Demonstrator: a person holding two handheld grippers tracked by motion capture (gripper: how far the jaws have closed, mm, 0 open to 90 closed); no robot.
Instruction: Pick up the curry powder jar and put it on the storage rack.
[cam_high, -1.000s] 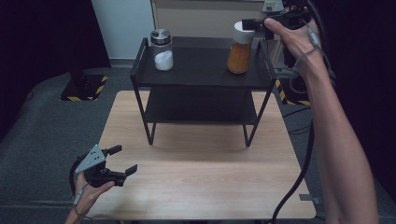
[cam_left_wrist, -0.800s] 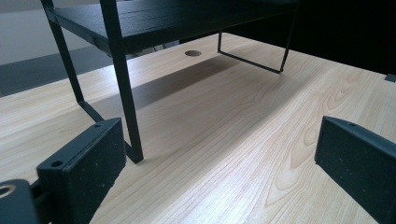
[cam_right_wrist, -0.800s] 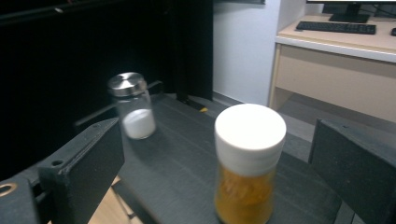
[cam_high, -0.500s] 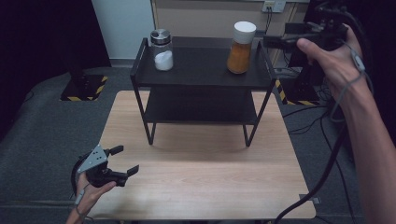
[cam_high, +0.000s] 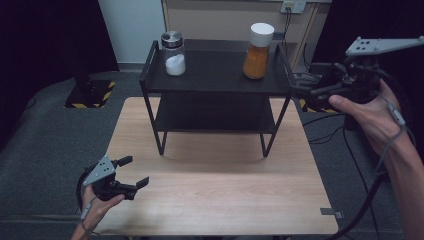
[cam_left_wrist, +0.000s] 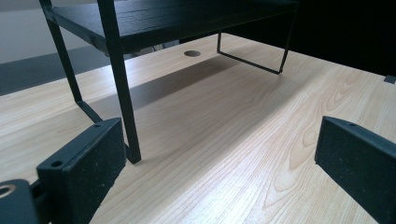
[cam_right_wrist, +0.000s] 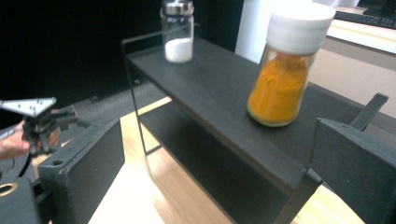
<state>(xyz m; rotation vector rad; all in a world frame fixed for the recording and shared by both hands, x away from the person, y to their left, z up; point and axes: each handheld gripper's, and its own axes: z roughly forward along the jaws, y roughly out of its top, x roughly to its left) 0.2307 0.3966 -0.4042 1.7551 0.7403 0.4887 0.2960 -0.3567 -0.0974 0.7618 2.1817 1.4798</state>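
Observation:
A black two-tier rack (cam_high: 215, 75) stands at the back of the wooden table (cam_high: 220, 190). On its top shelf stand a glass jar of white powder with a silver lid (cam_high: 173, 54) (cam_right_wrist: 178, 31) at the left and an orange spice jar with a white lid (cam_high: 257, 50) (cam_right_wrist: 281, 70) at the right. My right gripper (cam_high: 306, 91) (cam_right_wrist: 219, 163) hovers open and empty off the rack's right end, apart from the orange jar. Low over the table's front left corner, my left gripper (cam_high: 131, 172) (cam_left_wrist: 219, 154) is open and empty, facing the rack's front left leg (cam_left_wrist: 122, 88).
The rack's lower shelf (cam_high: 215, 117) carries nothing that I can see. Bare wood stretches in front of the rack. Cables (cam_high: 370, 200) trail off the table's right side. Dark floor mats (cam_high: 45, 130) surround the table, and a wall with a power socket (cam_high: 292, 6) lies behind.
My right gripper has drawn back from the orange jar's lid, moving right and down past the rack's right end. The jar stays on the shelf. The left gripper has not moved.

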